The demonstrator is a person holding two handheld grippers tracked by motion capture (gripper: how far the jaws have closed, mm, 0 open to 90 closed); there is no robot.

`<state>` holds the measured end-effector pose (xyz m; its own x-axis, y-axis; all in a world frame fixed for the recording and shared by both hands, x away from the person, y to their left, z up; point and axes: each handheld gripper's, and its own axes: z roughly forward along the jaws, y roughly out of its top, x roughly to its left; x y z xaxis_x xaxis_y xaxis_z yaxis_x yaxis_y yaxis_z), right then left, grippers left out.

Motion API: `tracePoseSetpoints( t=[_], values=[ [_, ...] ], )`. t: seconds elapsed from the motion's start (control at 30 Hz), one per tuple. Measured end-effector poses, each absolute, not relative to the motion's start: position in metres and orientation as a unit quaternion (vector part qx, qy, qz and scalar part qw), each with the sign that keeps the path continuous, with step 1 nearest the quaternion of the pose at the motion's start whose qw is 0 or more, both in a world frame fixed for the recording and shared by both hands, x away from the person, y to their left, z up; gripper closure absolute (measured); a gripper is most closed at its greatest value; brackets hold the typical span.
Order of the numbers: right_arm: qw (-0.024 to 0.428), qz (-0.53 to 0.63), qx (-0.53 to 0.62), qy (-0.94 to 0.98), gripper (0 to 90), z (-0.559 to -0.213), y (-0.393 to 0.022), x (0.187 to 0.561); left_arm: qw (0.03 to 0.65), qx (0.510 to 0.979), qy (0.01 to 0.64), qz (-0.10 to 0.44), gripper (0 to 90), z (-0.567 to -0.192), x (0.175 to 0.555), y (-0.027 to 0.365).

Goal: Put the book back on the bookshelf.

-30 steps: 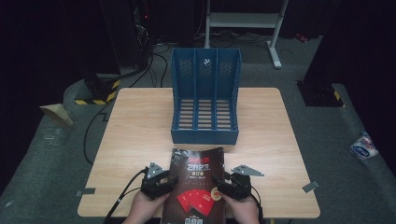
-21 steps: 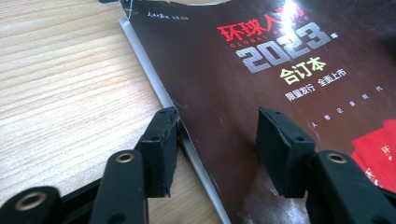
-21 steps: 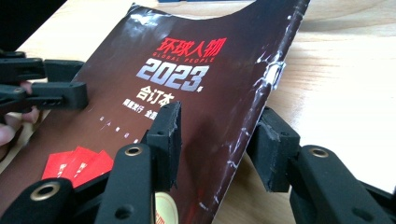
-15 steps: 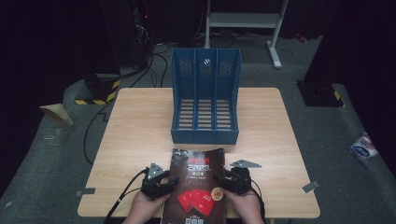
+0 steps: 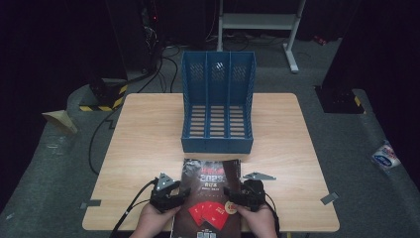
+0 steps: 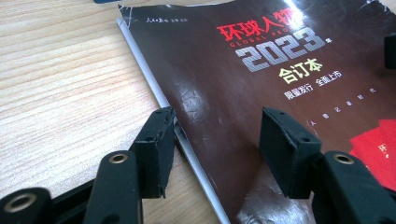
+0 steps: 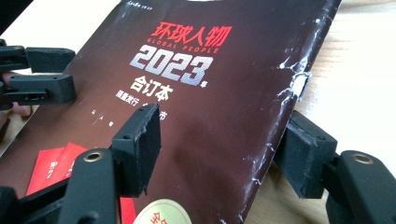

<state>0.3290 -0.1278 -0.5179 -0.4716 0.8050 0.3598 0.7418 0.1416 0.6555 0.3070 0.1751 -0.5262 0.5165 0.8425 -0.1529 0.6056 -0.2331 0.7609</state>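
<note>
magazine (image 5: pixel 210 193) between both open claws

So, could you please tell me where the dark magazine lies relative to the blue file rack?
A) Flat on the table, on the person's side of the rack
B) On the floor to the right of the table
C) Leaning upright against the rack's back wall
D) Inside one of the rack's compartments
A: the high view shows the magazine lying flat on the table, between the blue file rack and the person's hands.
</note>
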Motion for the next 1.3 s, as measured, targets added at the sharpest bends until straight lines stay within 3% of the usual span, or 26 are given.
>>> tracePoseSetpoints(
  t=[0.37, 0.53, 0.83, 1.17, 1.3],
  values=[
    [0.012, 0.412, 0.500, 0.761, 30.1, -0.517, -0.132, 0.331, 0.404, 0.775, 0.463, 0.145, 41.9, -0.526, 0.307, 0.176],
    [0.017, 0.410, 0.499, 0.763, 31.6, -0.517, -0.131, 0.330, 0.407, 0.776, 0.462, 0.140, 38.8, -0.526, 0.307, 0.174],
    [0.030, 0.409, 0.510, 0.756, 45.0, -0.518, -0.134, 0.331, 0.406, 0.776, 0.461, 0.144, 38.9, -0.527, 0.307, 0.174],
    [0.047, 0.402, 0.492, 0.771, 72.5, -0.514, -0.136, 0.330, 0.404, 0.776, 0.462, 0.146, 38.9, -0.527, 0.306, 0.173],
    [0.059, 0.414, 0.477, 0.773, 78.1, -0.508, -0.134, 0.325, 0.403, 0.777, 0.461, 0.147, 38.9, -0.527, 0.306, 0.173]
  ],
)
